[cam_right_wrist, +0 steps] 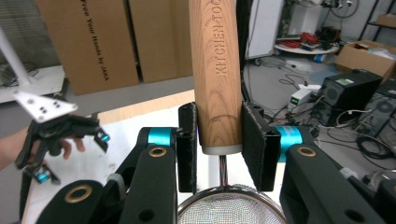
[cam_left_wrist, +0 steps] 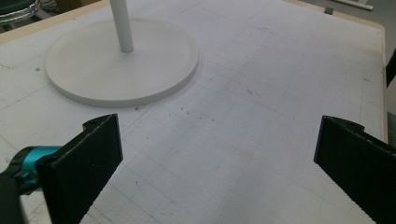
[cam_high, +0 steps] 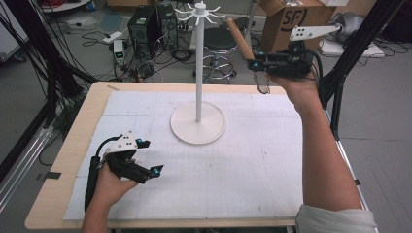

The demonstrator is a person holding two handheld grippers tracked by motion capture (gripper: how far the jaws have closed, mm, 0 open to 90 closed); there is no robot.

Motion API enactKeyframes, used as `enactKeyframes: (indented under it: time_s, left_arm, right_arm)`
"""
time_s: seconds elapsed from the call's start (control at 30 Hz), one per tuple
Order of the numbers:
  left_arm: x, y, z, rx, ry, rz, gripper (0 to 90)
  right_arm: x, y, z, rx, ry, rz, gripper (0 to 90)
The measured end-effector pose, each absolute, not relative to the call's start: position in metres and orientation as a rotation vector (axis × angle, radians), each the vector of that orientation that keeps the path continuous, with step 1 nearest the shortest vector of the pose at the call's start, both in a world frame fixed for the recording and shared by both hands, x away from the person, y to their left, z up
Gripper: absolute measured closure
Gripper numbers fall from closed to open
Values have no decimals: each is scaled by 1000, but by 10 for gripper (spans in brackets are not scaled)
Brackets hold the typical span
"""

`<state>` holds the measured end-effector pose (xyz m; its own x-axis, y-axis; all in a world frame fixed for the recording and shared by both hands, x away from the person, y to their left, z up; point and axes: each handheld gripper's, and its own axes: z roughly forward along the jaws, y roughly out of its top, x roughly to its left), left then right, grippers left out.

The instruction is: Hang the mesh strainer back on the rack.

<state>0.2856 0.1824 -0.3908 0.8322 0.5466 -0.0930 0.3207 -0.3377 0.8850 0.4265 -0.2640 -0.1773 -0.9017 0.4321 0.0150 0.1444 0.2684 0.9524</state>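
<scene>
High view: right gripper [cam_high: 256, 64] clamps the strainer's wooden handle [cam_high: 239, 39] beside the hook stand [cam_high: 198, 63]; left gripper [cam_high: 148, 158] gapes empty near its base; a tilted strainer could miss the hooks

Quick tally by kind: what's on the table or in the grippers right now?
Hook stand: 1, on the table
Strainer with wooden handle: 1, clamped in the right gripper
Grippers: 2, left gripper open, holding nothing
Total: 4
</scene>
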Motion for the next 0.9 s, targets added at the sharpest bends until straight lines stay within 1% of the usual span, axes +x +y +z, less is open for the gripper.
enactKeyframes:
  time_s: [0.37,0.57,0.9]
  left_arm:
    - [285,181,-392,1953,641,263,17]
    - [286,182,-393,1951,645,265,17]
    - [286,185,-392,1944,649,264,16]
  right_arm:
    - [444,-256,-159,563,2295,1622,688]
    - [453,-252,-159,588,2309,1607,688]
    - [457,-246,-163,600,2337,1611,688]
